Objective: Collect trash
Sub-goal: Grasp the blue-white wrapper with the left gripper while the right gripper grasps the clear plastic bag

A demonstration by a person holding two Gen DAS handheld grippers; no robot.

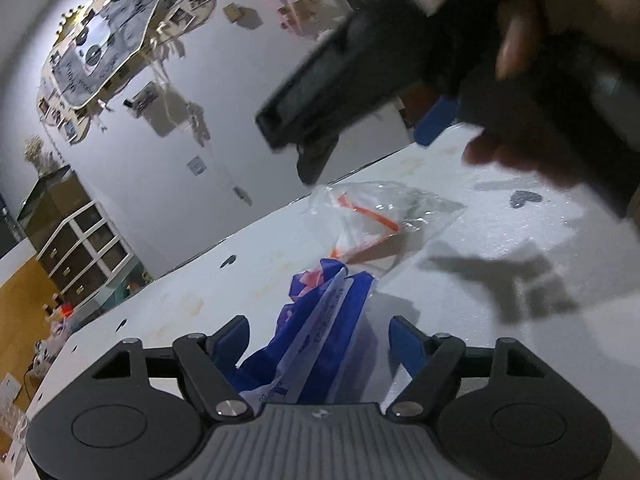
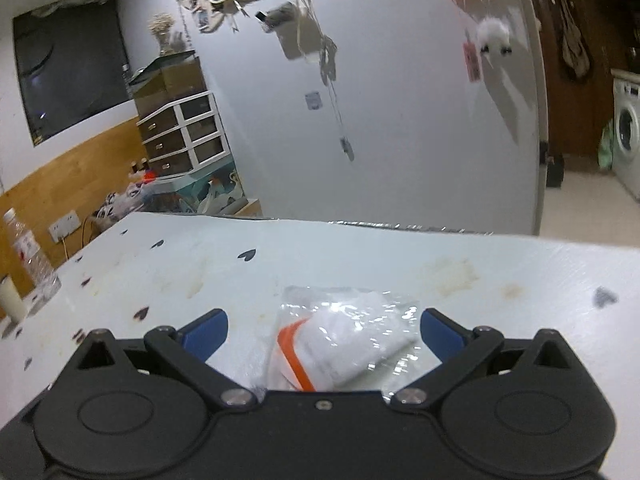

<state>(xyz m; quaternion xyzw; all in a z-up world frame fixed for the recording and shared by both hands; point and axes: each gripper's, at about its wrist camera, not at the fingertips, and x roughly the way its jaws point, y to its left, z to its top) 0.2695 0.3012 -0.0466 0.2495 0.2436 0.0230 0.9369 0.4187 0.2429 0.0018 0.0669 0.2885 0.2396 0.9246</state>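
Two hand-held grippers over a pale table with scraps of plastic trash on it.

The left gripper (image 1: pixel 318 338) stands with its blue-padded fingers (image 1: pixel 234 340) apart around a crumpled blue and clear plastic wrapper (image 1: pixel 320 320) lying on the pale blue heart-printed table (image 1: pixel 180 304); the pads do not press on it; just beyond lies a clear plastic bag with an orange strip (image 1: pixel 380 220); above it, blurred, hangs the right gripper (image 1: pixel 400 120), gripped by a person's hand (image 1: pixel 560 92); in the right wrist view that gripper's blue pads (image 2: pixel 206 330) are spread wide on either side of a clear bag holding white folded material and an orange strip (image 2: pixel 344 340), which rests on the table without touching either pad; a plastic water bottle (image 2: pixel 30 256) stands at the table's left edge.
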